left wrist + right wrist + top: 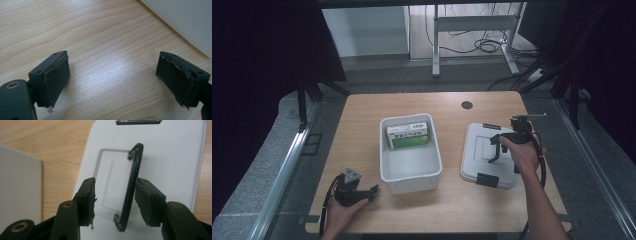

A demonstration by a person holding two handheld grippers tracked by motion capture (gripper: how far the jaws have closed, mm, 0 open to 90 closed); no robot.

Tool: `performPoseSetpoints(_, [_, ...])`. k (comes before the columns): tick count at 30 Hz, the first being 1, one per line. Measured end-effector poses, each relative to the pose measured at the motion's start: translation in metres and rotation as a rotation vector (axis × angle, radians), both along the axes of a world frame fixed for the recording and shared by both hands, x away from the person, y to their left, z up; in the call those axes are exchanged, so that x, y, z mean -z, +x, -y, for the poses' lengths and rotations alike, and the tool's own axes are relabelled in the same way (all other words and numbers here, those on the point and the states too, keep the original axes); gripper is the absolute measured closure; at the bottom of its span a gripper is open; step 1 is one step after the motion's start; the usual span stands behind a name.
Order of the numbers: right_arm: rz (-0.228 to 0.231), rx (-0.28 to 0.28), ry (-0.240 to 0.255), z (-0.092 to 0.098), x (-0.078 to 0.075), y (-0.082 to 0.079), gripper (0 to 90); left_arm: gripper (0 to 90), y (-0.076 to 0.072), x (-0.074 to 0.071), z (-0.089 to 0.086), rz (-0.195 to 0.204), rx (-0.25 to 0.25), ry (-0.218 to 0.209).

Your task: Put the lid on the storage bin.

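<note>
Pale wooden tabletop (362, 130), dark floor and desk legs beyond. At near left, left gripper (362, 192) resting low, jaws wide apart, nothing between them. In the middle, white bin (434, 150) holding a green-and-white box (408, 135). Further right, flat white lid (175, 170) lying just beside the bin, its black handle (132, 187) raised. Right gripper (115, 195) straddling that handle, jaws partly open, pads not yet pressing. Probably light, stiff, smooth plastic; best taken by the handle's bar.
</note>
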State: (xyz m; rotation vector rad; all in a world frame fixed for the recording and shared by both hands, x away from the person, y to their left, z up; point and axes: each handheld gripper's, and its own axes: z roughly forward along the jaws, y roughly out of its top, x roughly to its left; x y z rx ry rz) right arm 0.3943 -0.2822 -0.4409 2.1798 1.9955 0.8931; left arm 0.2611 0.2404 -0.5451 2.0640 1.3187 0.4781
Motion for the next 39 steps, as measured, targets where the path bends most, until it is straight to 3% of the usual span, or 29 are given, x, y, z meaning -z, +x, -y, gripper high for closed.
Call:
performPoseSetpoints(7, [-0.031,0.026,-0.018,0.005,0.01,0.007,53.8,11.7,0.0,0.0,0.0,0.0,0.001,0.0])
performPoseSetpoints(12, [-0.064,0.021,-0.037,0.004,0.015,0.009,61.9,11.7,0.0,0.0,0.0,0.0,0.001,-0.001])
performPoseSetpoints(22, [-0.107,0.039,-0.03,0.001,0.023,0.016,69.5,11.7,0.0,0.0,0.0,0.0,0.004,-0.001])
performPoseSetpoints(28, [-0.143,0.054,-0.026,-0.001,0.026,0.018,81.4,11.7,0.0,0.0,0.0,0.001,0.003,0.0])
performPoseSetpoints(39, [-0.185,0.135,0.047,0.003,0.027,0.018,84.3,11.7,0.0,0.0,0.0,0.001,0.004,-0.001])
